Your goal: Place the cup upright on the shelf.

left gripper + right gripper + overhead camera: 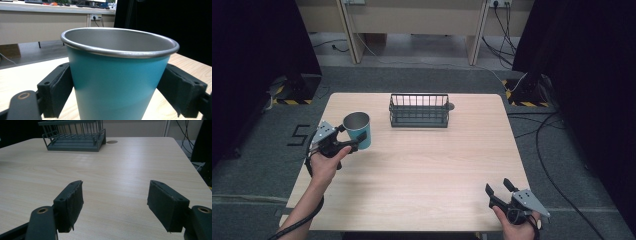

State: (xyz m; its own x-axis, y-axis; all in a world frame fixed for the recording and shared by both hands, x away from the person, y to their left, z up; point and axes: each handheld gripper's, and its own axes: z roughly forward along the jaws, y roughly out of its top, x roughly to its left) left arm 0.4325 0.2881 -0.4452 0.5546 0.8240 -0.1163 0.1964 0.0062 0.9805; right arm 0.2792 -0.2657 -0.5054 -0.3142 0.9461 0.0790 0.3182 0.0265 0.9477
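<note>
The left gripper (pixel 343 142) clamps its 2 jaws on the teal cup (pixel 358 130), upright above the table's left edge, likely bound for the wire rack (pixel 419 110) at the far side; the right gripper (pixel 501 191) waits wide apart, near right.

We find even, soft overhead light on the bench (pixel 422 165), with faint shadows and dark curtains at both sides. A pale sheen streaks the wood in the right gripper view. The cup (pixel 117 80) looks slightly soft up close.
</note>
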